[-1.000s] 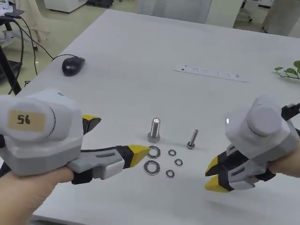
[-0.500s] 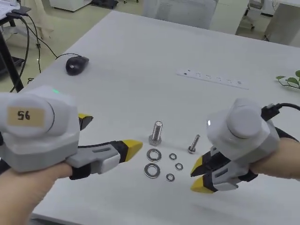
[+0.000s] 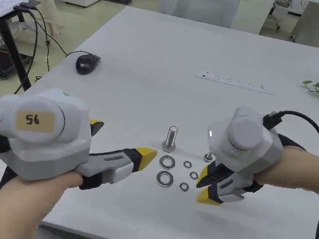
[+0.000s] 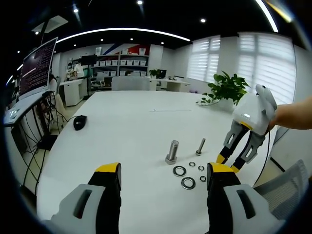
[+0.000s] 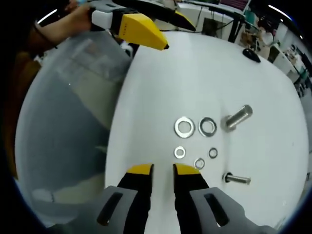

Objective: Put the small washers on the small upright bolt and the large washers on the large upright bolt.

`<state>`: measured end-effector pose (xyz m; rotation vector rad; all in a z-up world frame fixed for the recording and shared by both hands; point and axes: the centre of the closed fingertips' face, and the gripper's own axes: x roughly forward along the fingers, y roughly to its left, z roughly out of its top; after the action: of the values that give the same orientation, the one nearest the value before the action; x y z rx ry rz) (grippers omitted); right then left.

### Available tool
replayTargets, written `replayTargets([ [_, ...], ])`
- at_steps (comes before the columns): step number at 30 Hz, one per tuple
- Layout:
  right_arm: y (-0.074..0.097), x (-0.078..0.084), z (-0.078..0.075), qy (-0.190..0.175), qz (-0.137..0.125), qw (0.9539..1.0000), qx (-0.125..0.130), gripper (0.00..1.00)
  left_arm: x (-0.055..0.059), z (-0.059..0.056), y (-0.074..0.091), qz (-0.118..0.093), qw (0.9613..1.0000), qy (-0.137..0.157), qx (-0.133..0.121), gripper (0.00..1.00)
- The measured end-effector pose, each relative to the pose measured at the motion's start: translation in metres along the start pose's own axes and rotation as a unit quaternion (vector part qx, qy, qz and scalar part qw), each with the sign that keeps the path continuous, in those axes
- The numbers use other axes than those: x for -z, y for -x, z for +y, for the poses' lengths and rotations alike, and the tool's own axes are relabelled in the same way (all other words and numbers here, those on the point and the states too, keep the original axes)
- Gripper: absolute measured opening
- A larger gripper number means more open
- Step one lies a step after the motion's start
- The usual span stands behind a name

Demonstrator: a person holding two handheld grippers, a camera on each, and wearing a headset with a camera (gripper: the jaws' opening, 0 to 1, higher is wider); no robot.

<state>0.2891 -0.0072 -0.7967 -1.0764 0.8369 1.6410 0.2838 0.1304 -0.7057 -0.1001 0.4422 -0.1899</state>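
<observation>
Two grippers hang low over a white table point(image 3: 149, 74): the left gripper point(image 4: 164, 171) has its jaws spread wide and empty, and the right gripper point(image 3: 204, 186) has its jaws drawn to a narrow gap, holding nothing. Between them the large bolt point(image 3: 170, 138) stands head down, with the small bolt point(image 3: 208, 157) to its right, just beyond the right gripper. Nearer lie two large washers point(image 3: 167, 162) and, to their right, three small washers point(image 3: 187, 164), all flat and loose, none yet on a bolt. The thin rings sit close together, so a blunt pinch could skid one away or lift two, and a careless sweep might topple the small bolt.
</observation>
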Motion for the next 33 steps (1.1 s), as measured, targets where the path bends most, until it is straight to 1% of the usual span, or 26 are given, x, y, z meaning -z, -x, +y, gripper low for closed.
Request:
replayTargets([
  [4,-0.003,-0.003,-0.007,0.006,0.001,1.0,0.005,0.17,0.0,-0.001,0.0,0.0,1.0,-0.001,0.0,0.71],
  [6,-0.006,-0.004,-0.013,0.016,0.006,0.9998,0.013,0.17,0.001,-0.002,0.0,0.002,1.0,-0.008,0.001,0.71],
  [12,-0.017,-0.006,-0.02,0.024,0.018,0.9995,0.013,0.18,0.004,-0.005,0.001,0.008,0.9999,-0.012,0.002,0.71],
  [14,-0.02,-0.006,-0.021,0.029,0.022,0.9993,0.011,0.18,0.006,-0.005,0.001,0.011,0.9998,-0.016,0.0,0.71],
  [16,-0.022,-0.007,-0.021,0.031,0.024,0.9992,0.006,0.18,0.007,-0.006,0.001,0.011,0.9999,-0.01,0.0,0.71],
  [20,-0.026,-0.004,-0.025,0.036,0.037,0.9987,0.004,0.19,0.007,-0.007,0.001,0.012,0.9999,-0.01,0.001,0.71],
  [23,-0.027,-0.003,-0.024,0.035,0.039,0.9986,-0.001,0.2,0.008,-0.007,0.001,0.014,0.9998,-0.01,0.001,0.71],
  [27,-0.03,0.001,-0.023,0.039,0.049,0.998,-0.005,0.2,0.006,-0.006,0.0,0.01,0.9999,-0.004,0.001,0.71],
  [28,-0.03,0.001,-0.025,0.042,0.05,0.9979,-0.001,0.19,0.005,-0.006,0.0,0.008,1.0,-0.005,-0.001,0.71],
  [30,-0.03,0.0,-0.024,0.037,0.047,0.9982,-0.004,0.2,0.005,-0.005,0.0,0.008,0.9999,-0.005,-0.001,0.71],
  [33,-0.03,-0.002,-0.025,0.04,0.047,0.9981,-0.003,0.19,0.006,-0.005,0.0,0.01,0.9999,-0.004,-0.002,0.71],
])
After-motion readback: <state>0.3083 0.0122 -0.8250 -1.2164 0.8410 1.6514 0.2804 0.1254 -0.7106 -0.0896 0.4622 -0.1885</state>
